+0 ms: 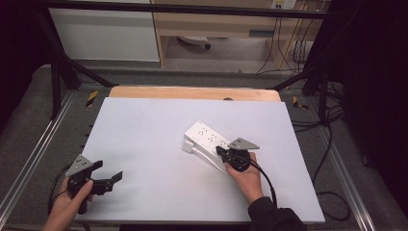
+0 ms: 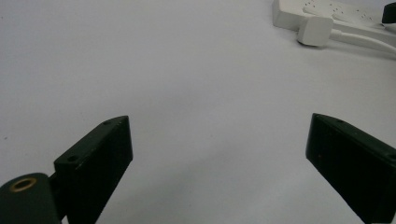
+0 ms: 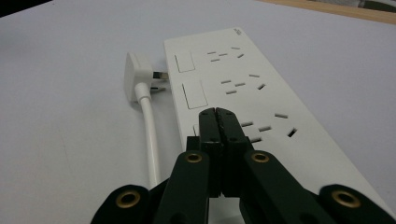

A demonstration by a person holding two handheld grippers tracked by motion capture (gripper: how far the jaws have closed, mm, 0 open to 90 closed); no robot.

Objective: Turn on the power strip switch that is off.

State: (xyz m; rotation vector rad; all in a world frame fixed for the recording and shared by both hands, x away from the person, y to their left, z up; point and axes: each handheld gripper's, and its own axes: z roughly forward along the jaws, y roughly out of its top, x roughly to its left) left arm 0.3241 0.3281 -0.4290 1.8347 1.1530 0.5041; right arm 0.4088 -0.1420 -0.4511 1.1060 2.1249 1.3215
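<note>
High view, white plug [image 1: 187, 147] beside power strip [image 1: 208, 135], table [image 1: 144, 144]

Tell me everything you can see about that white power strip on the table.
The power strip is a long, flat, white block that looks like plastic, lying flat on the pale table. Its top has three sets of socket slots beside rectangular switches. Its white plug lies beside it with prongs pointing at its side, unplugged, the cord running alongside. The right hand-held gripper, jaws shut, has its tips over the nearest switch; contact is unclear.
</note>
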